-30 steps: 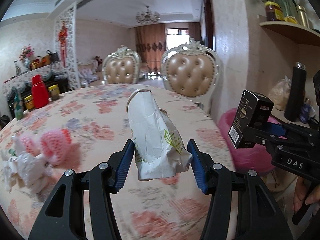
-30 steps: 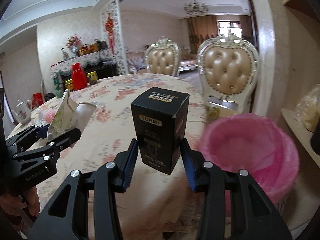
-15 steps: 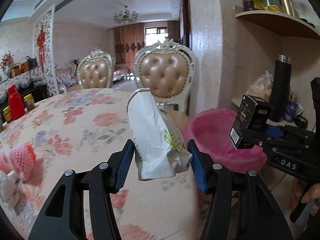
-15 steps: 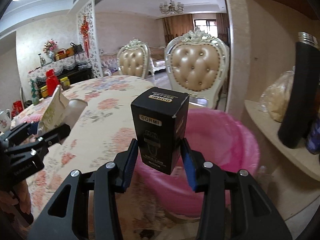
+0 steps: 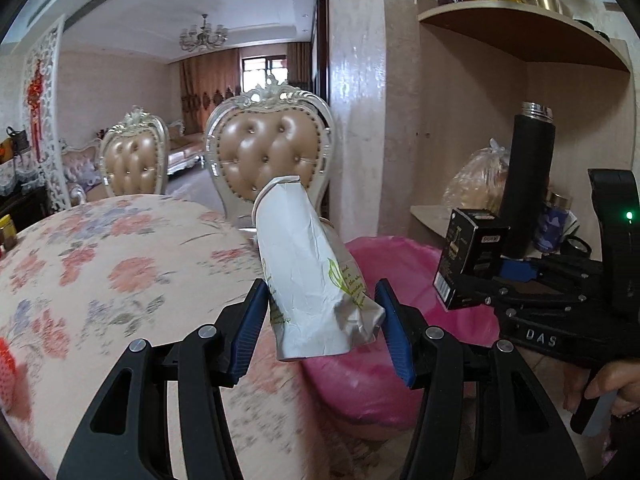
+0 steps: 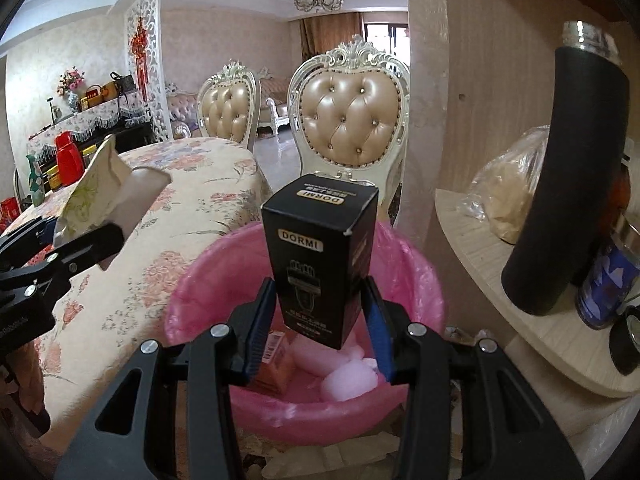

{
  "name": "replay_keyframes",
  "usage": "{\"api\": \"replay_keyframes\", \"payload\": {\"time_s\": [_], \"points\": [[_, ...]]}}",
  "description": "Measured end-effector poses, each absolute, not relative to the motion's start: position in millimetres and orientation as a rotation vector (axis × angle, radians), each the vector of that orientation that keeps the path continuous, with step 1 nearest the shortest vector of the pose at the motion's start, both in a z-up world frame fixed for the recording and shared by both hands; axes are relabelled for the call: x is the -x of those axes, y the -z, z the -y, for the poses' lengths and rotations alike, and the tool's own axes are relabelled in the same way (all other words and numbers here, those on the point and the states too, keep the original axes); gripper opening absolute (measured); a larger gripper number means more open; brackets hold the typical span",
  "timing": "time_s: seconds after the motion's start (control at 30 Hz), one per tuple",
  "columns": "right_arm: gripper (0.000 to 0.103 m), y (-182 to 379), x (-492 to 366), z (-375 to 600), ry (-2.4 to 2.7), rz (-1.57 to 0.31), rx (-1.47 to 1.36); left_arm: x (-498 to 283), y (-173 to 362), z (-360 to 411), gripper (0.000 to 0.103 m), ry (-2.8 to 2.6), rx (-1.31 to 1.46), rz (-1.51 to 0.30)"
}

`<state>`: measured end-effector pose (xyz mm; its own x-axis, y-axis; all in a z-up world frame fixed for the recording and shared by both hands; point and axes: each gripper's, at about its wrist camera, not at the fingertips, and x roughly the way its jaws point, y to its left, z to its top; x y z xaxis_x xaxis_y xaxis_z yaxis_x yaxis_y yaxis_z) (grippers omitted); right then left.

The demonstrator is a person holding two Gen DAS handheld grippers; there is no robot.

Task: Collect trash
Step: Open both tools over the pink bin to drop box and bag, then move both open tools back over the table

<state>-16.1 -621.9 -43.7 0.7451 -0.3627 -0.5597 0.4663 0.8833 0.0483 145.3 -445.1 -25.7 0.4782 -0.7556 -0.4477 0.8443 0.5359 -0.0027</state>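
Note:
My left gripper point(image 5: 322, 316) is shut on a crumpled white paper bag point(image 5: 308, 268) with green print, held above the table edge beside the pink-lined trash bin point(image 5: 400, 256). My right gripper point(image 6: 322, 320) is shut on a black DORMI box point(image 6: 320, 256), held directly over the open bin point(image 6: 192, 292), which holds an orange carton point(image 6: 276, 364) and white trash point(image 6: 348, 376). The right gripper and box also show in the left wrist view point(image 5: 472, 256). The bag also shows in the right wrist view point(image 6: 100, 184).
A round table point(image 5: 100, 264) with a floral cloth lies to the left. Two padded chairs point(image 6: 348, 120) stand behind it. To the right a corner shelf point(image 6: 520, 280) carries a black flask point(image 6: 568, 184), a plastic bag point(image 6: 508, 200) and a blue tin point(image 6: 608, 284).
Both grippers have swung right, from over the table toward the bin. The black box now hangs over the bin's opening; the paper bag has reached the table edge next to it.

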Motion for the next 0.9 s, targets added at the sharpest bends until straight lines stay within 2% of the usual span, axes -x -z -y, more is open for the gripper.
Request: {"api": "replay_keyframes", "payload": {"time_s": [0.17, 0.27, 0.43, 0.47, 0.5, 0.57, 0.8, 0.9], "points": [[0.044, 51.8, 8.1, 640.0, 0.436, -0.587, -0.198, -153.0, 29.9, 470.2, 0.053, 1.008, -0.235, -0.448], [0.063, 54.6, 7.2, 651.5, 0.455, -0.593, -0.209, -157.4, 33.1, 480.3, 0.053, 1.009, -0.232, -0.468], [0.065, 50.9, 23.1, 662.9, 0.502, -0.561, -0.238, -158.3, 40.6, 499.3, 0.054, 1.035, -0.259, -0.479], [0.065, 49.8, 28.0, 663.7, 0.514, -0.558, -0.236, -156.9, 42.5, 504.0, 0.062, 1.043, -0.270, -0.480], [0.065, 48.8, 31.1, 664.0, 0.523, -0.554, -0.238, -156.1, 43.1, 506.4, 0.080, 1.043, -0.276, -0.476], [0.066, 46.0, 39.6, 665.4, 0.547, -0.543, -0.251, -152.4, 43.9, 506.0, 0.092, 1.015, -0.267, -0.442], [0.067, 37.0, 42.4, 643.3, 0.535, -0.525, -0.241, -150.3, 38.6, 471.1, 0.093, 0.953, -0.259, -0.431], [0.076, 31.8, 37.0, 623.1, 0.501, -0.510, -0.226, -151.3, 34.4, 445.5, 0.093, 0.910, -0.249, -0.435]]}}
